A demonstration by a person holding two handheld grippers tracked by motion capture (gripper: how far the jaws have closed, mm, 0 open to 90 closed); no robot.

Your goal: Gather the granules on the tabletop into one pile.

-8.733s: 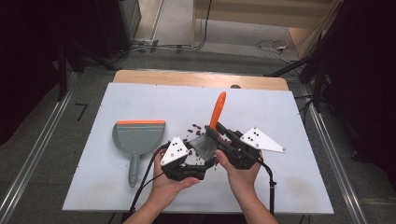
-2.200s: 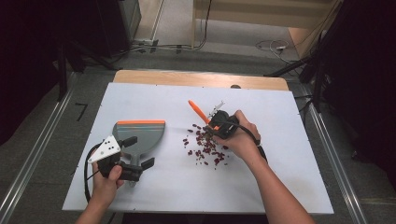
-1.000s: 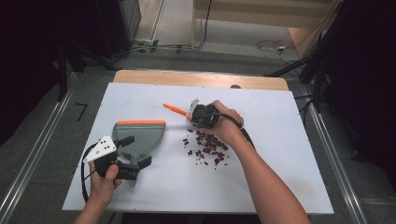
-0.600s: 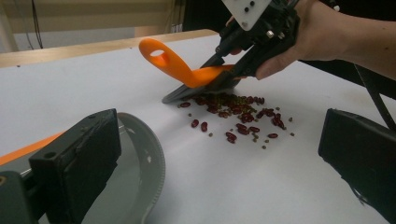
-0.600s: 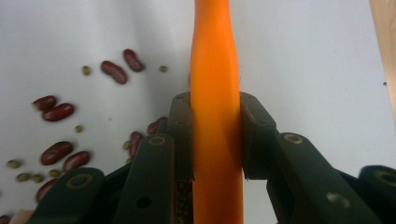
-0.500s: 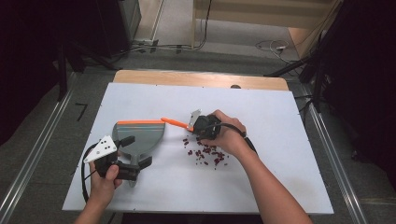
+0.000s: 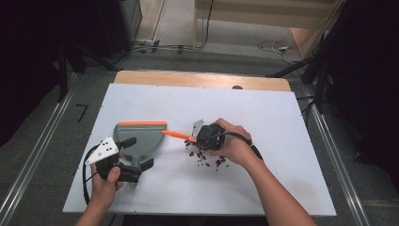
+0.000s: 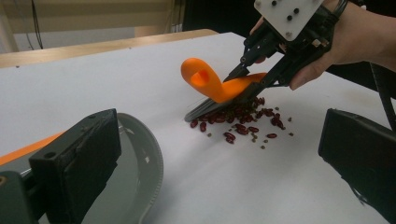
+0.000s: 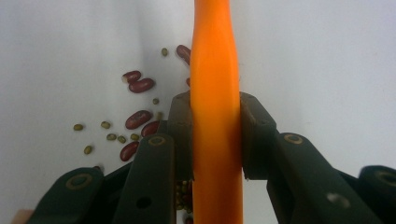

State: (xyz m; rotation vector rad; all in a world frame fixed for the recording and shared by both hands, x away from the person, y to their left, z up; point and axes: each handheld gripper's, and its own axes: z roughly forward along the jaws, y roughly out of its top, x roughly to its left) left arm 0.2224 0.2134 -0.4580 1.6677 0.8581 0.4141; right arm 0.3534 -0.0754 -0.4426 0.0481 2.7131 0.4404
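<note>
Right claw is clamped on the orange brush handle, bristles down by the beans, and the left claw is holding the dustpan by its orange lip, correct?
Not quite. The left claw holds the dustpan by its grey handle, not the orange lip, as the high view shows. The right claw is indeed clamped on the orange brush handle, bristles down by the beans.
</note>
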